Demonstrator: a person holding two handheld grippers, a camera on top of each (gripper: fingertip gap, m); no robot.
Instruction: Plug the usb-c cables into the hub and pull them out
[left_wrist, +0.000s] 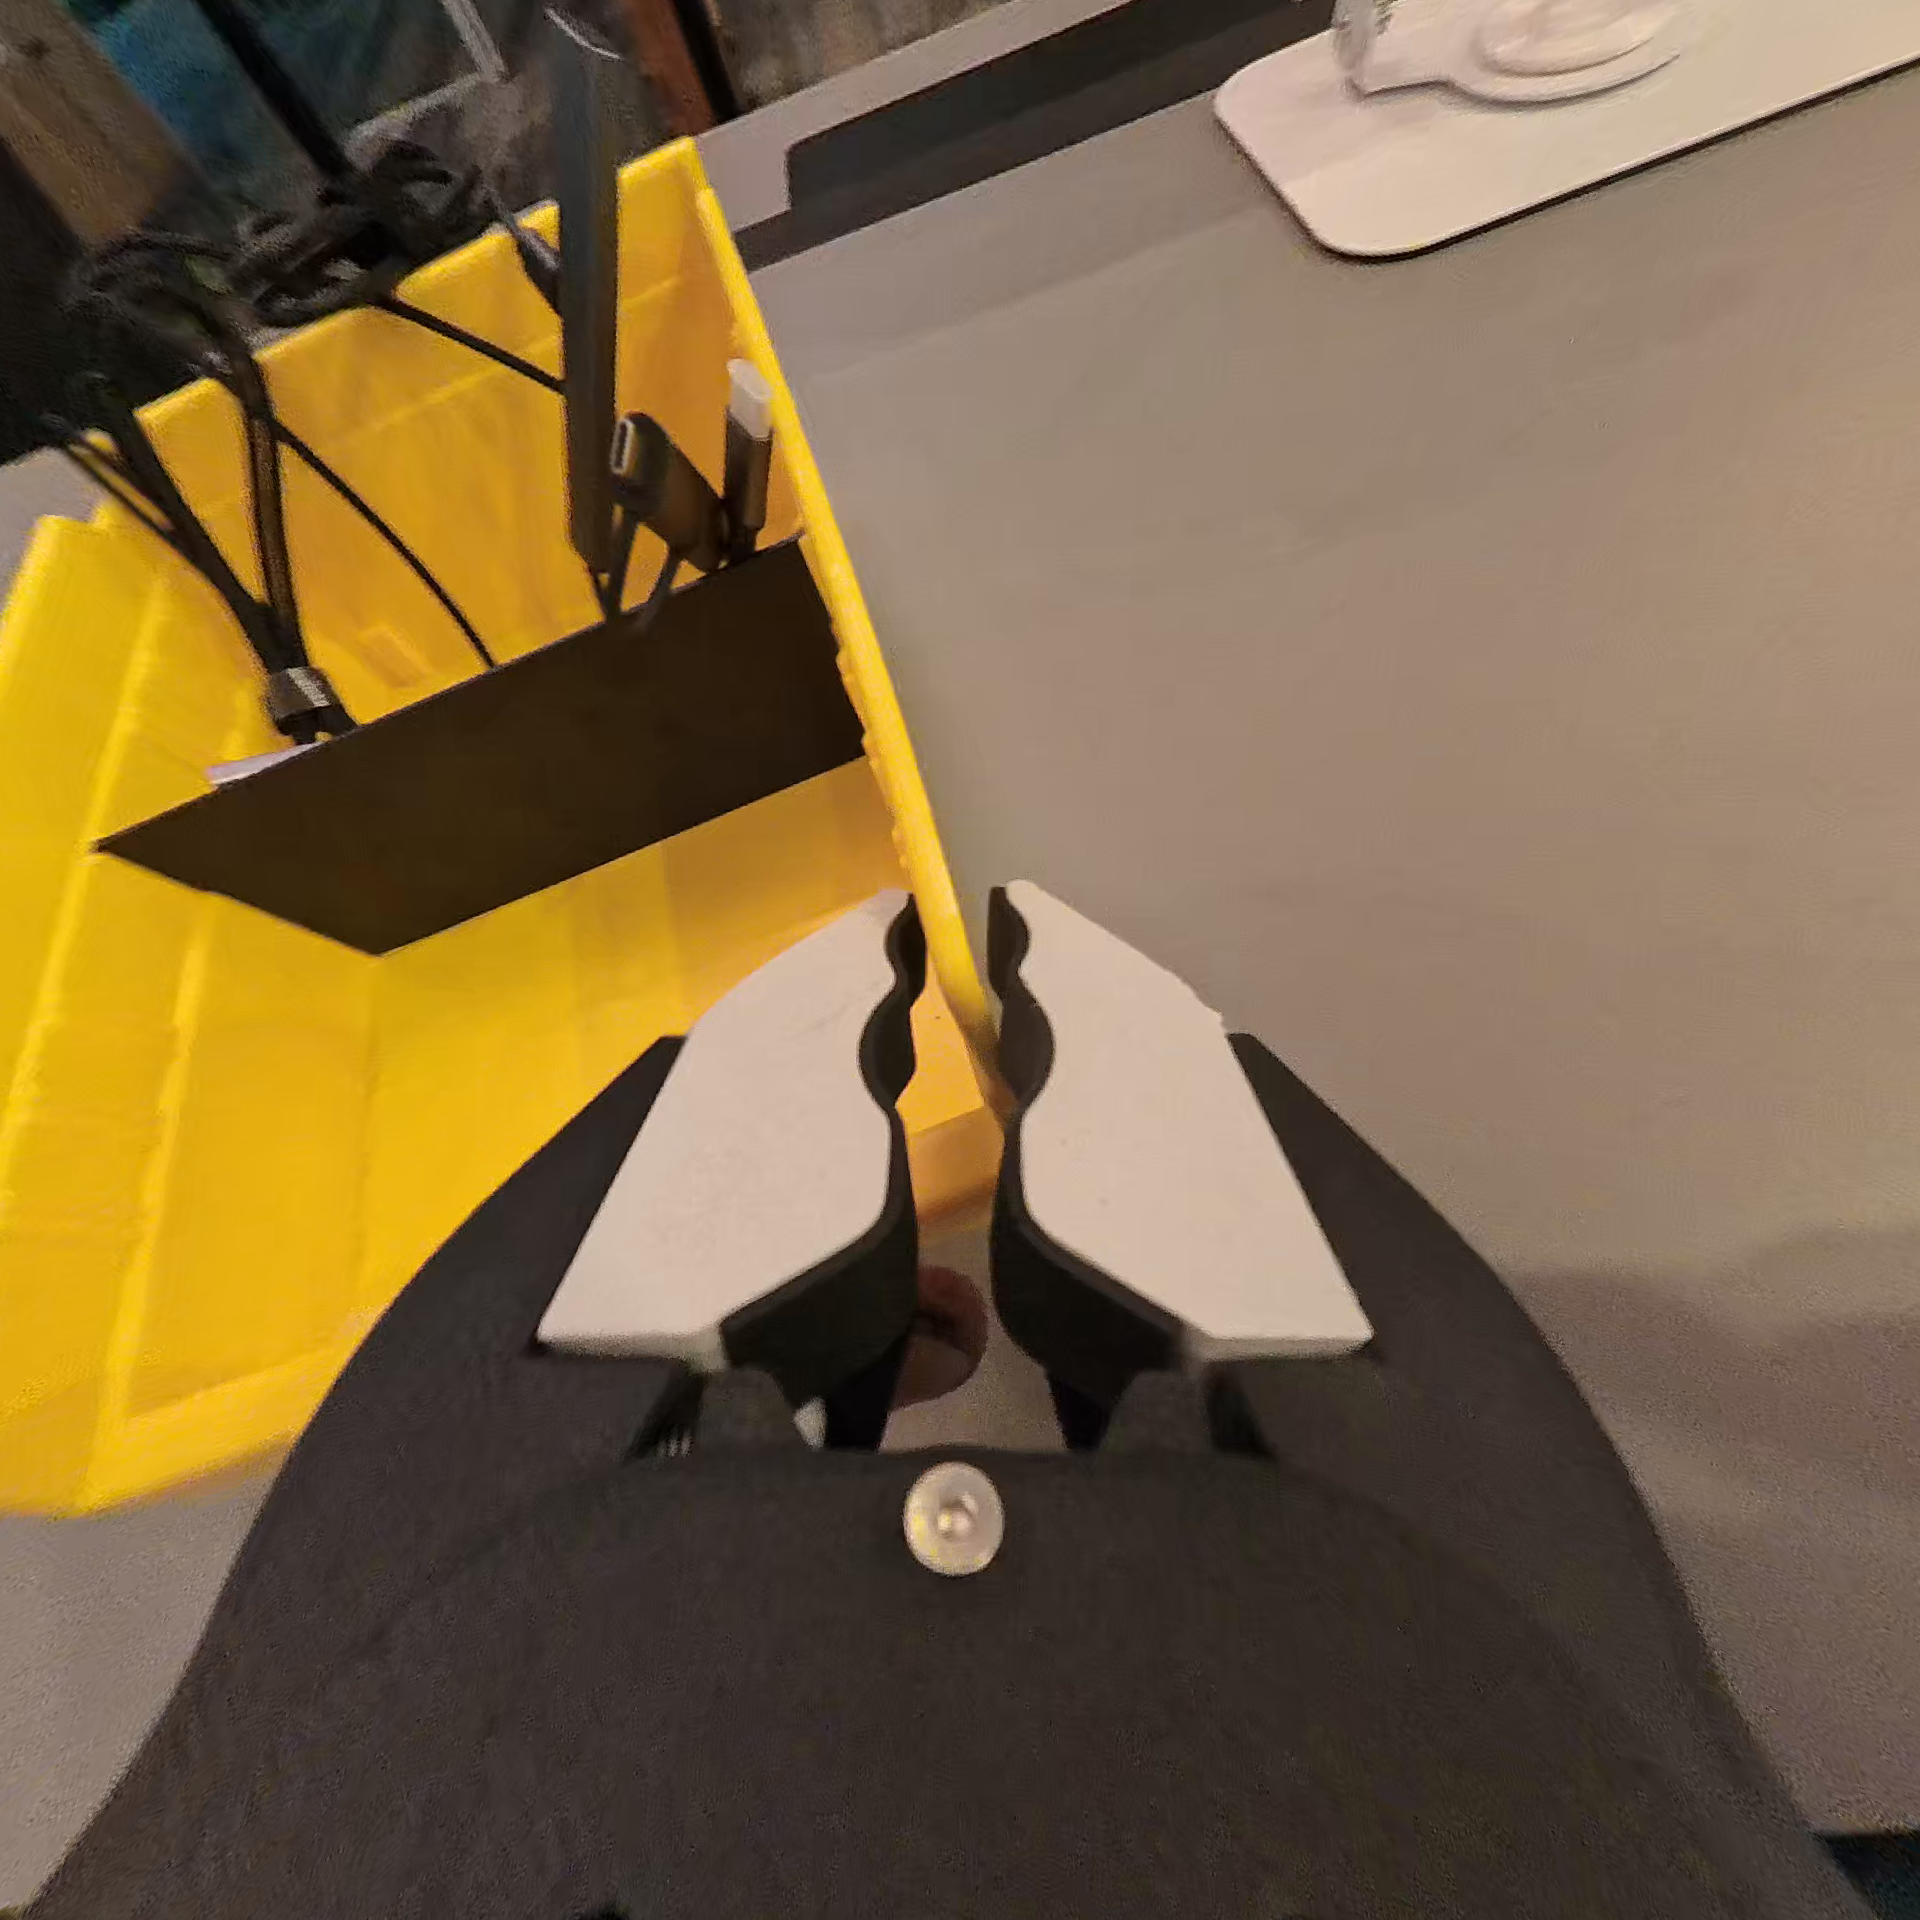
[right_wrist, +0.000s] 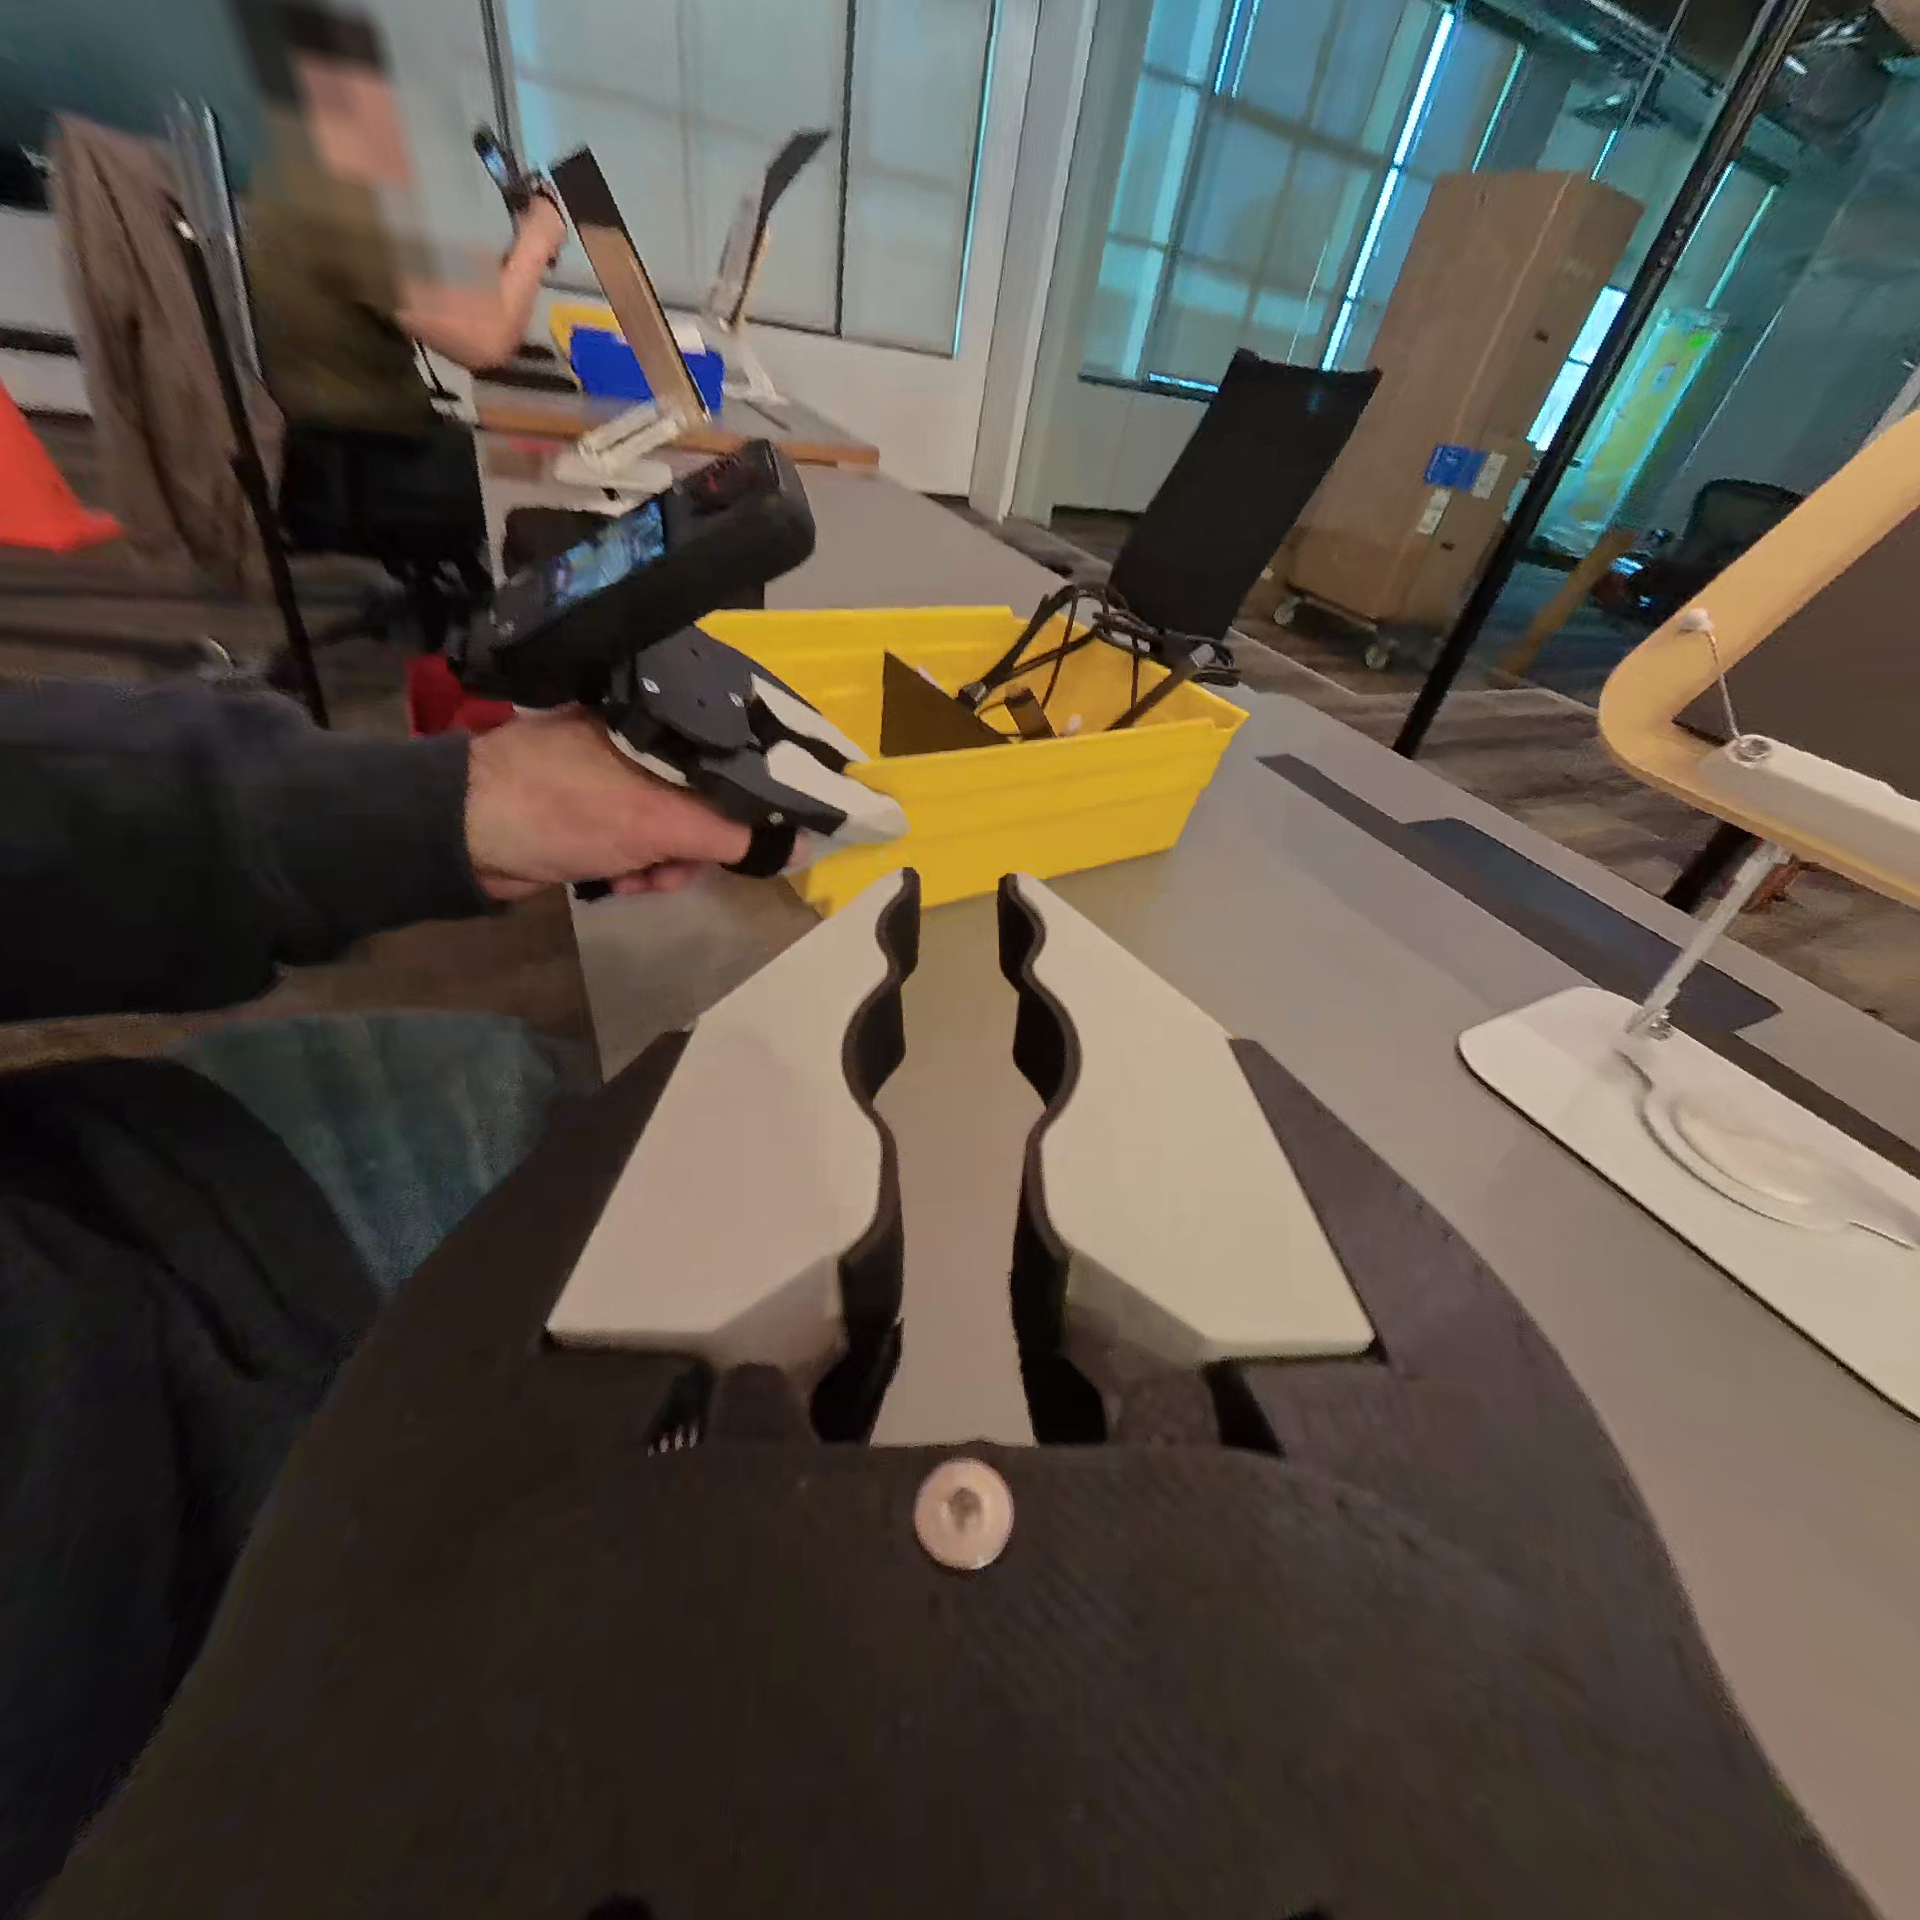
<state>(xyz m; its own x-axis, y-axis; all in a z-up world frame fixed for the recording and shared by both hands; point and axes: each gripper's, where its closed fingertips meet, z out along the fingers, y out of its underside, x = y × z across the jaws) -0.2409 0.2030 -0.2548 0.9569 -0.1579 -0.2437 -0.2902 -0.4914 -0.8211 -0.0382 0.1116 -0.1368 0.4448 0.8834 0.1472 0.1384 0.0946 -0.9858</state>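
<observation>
While the left tool (left_wrist: 951, 914) stands at the near corner of the yellow plastic bin (left_wrist: 312, 1143), its two grey fingers with black wavy pads are almost together, and the right wall of the bin runs into the narrow gap between them; the wall touches the right pad, but I cannot tell if it is really clamped. The bin rests on the grey counter (left_wrist: 1351, 831), and a flat black divider panel (left_wrist: 499, 790) crosses it. Behind this panel lie the black usb-c cables (left_wrist: 260, 520), a tangled bundle that I cannot count exactly. Two plug ends point up near the right wall: one dark connector with an open oval mouth (left_wrist: 636, 457) and one with a silver tip (left_wrist: 748, 400). A long thin black piece (left_wrist: 587, 343) stands upright beside them; whether it is the hub is not clear. The right tool (right_wrist: 958, 894) hangs over the bare counter, near the bin but not touching it, its fingers slightly apart and holding nothing. One white flat stand base (right_wrist: 1704, 1174) lies on the counter to the right.
</observation>
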